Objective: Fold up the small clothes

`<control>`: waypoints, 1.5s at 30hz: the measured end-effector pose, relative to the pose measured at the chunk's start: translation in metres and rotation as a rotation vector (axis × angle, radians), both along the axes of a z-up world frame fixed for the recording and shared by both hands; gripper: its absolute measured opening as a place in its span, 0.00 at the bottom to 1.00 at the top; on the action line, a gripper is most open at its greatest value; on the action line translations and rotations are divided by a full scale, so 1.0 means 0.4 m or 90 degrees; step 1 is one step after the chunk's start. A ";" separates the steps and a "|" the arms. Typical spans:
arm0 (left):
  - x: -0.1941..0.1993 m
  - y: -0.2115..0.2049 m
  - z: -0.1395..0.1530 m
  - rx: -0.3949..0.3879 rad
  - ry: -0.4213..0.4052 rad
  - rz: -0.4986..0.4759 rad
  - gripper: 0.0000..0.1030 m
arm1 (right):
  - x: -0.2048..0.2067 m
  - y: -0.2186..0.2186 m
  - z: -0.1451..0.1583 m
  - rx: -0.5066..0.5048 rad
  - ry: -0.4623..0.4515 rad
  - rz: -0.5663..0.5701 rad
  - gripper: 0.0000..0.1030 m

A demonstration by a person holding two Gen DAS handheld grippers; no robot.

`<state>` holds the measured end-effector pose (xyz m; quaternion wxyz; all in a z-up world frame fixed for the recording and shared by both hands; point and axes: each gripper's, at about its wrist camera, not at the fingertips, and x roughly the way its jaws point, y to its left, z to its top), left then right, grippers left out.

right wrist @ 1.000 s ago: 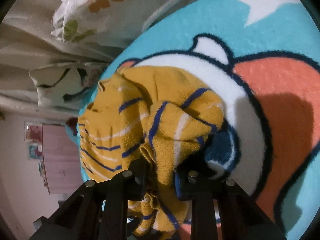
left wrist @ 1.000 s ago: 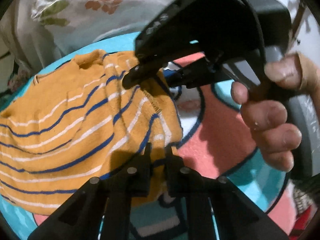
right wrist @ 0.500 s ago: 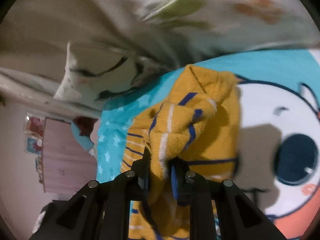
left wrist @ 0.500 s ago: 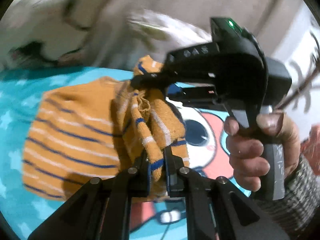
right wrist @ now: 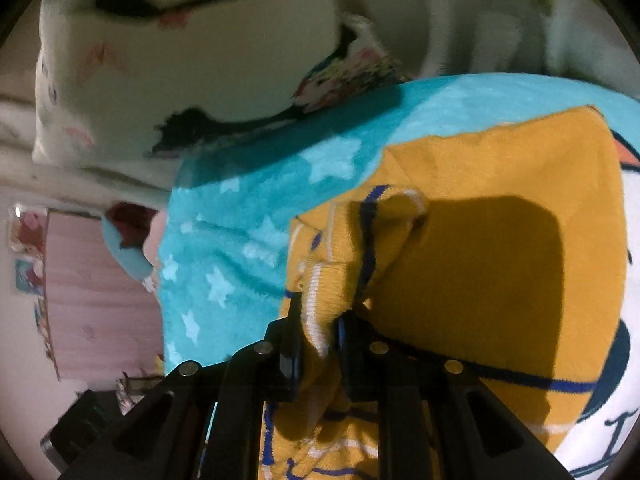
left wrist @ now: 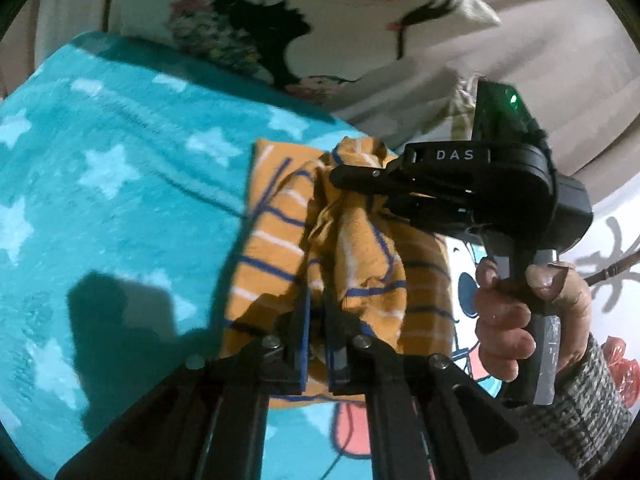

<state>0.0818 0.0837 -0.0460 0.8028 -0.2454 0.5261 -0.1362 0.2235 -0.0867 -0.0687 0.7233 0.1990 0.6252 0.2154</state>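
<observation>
Step in hand, by my reading: a fold in mid-carry. Both hand-held grippers hold one edge of the small sweater (left wrist: 280,240) and are bringing it across the part that lies on the blanket (left wrist: 120,160).

Left hand-held gripper (left wrist: 316,344): jaws together, clamped on a bunched fold of the knit.
Right hand-held gripper (right wrist: 320,344): jaws closing, a ribbed, white-edged hem pinched between them; the cloth bulges up out of the gap. In the left wrist view the same gripper, held in a person's hand (left wrist: 516,320), bites the upper part of the lifted edge.

Sweater: mustard-orange knit with blue and white stripes. The lower layer lies flat on the turquoise, star-printed blanket (a cartoon figure is printed at the right of it); the lifted layer hangs crumpled between the two grips. Pillow (left wrist: 320,20) lies beyond the blanket's far edge.

Next move, as I judge it: lay the carried edge down square on the lower layer, keep the two grips level so the edge lands straight, then release. Risk: the bunched cloth may land wrinkled.
</observation>
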 end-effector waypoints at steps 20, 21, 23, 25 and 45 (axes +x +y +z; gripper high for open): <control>-0.021 0.146 -0.028 -0.003 0.007 -0.022 0.41 | -0.042 0.155 -0.032 -0.069 -0.024 0.046 0.21; -0.017 0.129 -0.021 0.000 -0.002 -0.034 0.43 | -0.048 0.140 -0.011 -0.058 -0.033 0.039 0.26; 0.001 0.085 -0.007 -0.005 -0.011 -0.070 0.49 | -0.060 0.116 0.020 -0.042 -0.049 0.027 0.29; 0.022 0.047 -0.008 -0.007 -0.012 -0.097 0.56 | -0.083 0.072 0.063 -0.040 -0.072 0.008 0.32; 0.058 0.042 -0.101 0.059 0.065 -0.113 0.15 | -0.324 -0.257 0.074 -0.011 -0.076 -0.206 0.43</control>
